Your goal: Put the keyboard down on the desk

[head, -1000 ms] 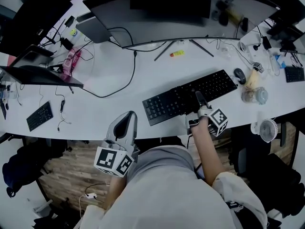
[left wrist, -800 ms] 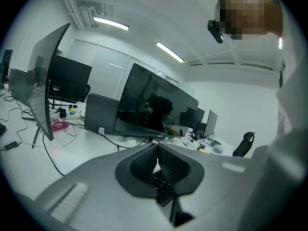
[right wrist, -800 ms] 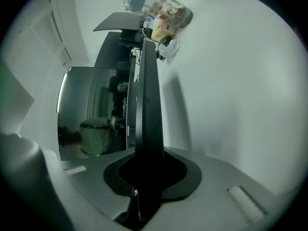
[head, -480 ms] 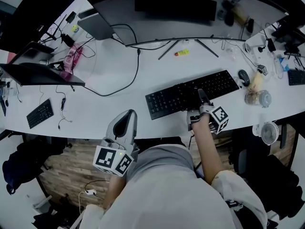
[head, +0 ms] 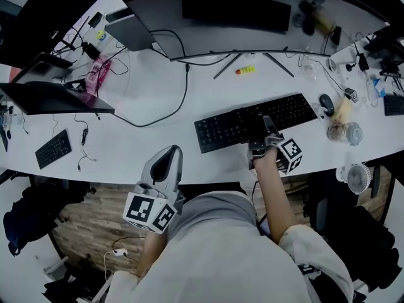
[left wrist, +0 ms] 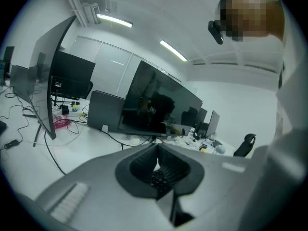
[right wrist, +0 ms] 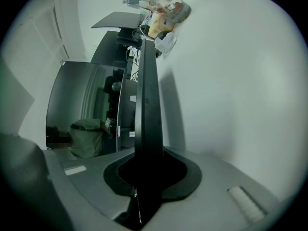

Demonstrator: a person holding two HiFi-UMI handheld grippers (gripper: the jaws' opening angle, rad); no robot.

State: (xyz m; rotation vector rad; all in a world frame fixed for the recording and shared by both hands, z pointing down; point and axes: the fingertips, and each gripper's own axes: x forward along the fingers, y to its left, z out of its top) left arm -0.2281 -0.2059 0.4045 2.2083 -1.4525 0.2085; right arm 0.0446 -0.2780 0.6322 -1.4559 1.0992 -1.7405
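Looking at this, I'd say we're at the set-down step. My right tongs (head: 267, 126) are pinched narrow on the near edge of the keyboard (head: 240, 125), which lies low over the white worktop (head: 158, 100), left of the mouse (head: 326, 104). Can't tell if it's fully resting yet. Left tongs (head: 169, 161) hang by the worktop's near edge, closed with nothing in them. Next move, I reckon: settle it flat, let go, and back out without dragging it.
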